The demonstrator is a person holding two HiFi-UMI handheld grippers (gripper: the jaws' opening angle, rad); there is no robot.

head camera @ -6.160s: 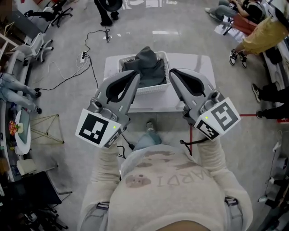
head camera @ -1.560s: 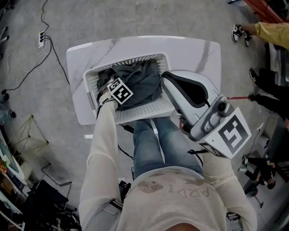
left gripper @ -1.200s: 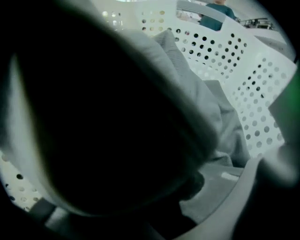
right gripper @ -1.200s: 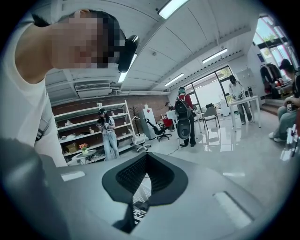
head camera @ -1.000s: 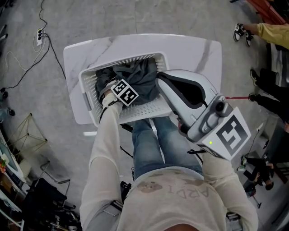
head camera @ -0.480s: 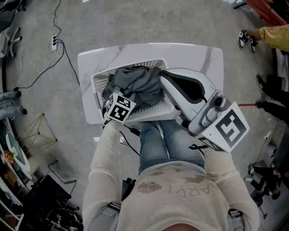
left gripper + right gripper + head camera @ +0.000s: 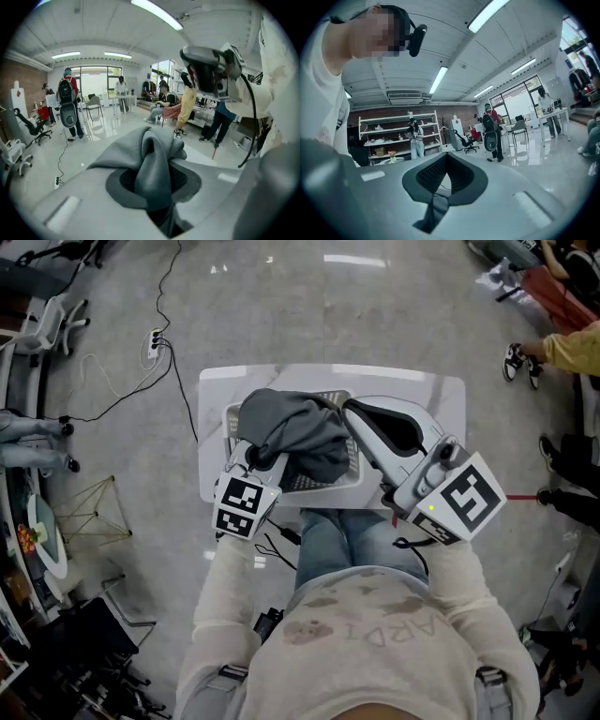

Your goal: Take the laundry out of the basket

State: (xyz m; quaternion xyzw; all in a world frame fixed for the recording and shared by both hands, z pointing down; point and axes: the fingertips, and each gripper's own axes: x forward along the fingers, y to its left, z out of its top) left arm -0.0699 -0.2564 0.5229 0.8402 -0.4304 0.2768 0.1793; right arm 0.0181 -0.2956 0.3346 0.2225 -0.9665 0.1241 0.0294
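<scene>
while the left gripper (image 7: 158, 165) clenches a fold of the grey garment (image 7: 298, 435) between its jaws, the bulk of that cloth stands bunched over the white basket (image 7: 317, 484). it covers the basket's left and middle, so only the near wall and a strip of the far rim show. whether the cloth's lower end rests inside the basket i cannot tell. the basket sits on a white marbled table (image 7: 433, 397), which reaches out past the basket's right side. the right gripper (image 7: 354, 411) hovers over the basket's right edge, just beside the garment, its jaws pressed together on themselves and holding nothing. on the near side of the basket are the person's legs in jeans (image 7: 345, 538). left of the basket and beyond it, on the grey floor, lies a corded power strip (image 7: 155, 337). well to the right of the basket a bystander's yellow sleeve (image 7: 574, 348) and sneakers (image 7: 515, 360) reach in from the edge.

the head view hides the left jaws under the cloth. the left gripper view shows them plainly, the fold squeezed in the gap and spilling up over the tips. it also shows the right gripper's body high on the right and people about the room, one carrying a backpack (image 7: 68, 101). only the right gripper view shows the right tips meeting, and past them a shelving unit (image 7: 393, 136) against a brick wall.
</scene>
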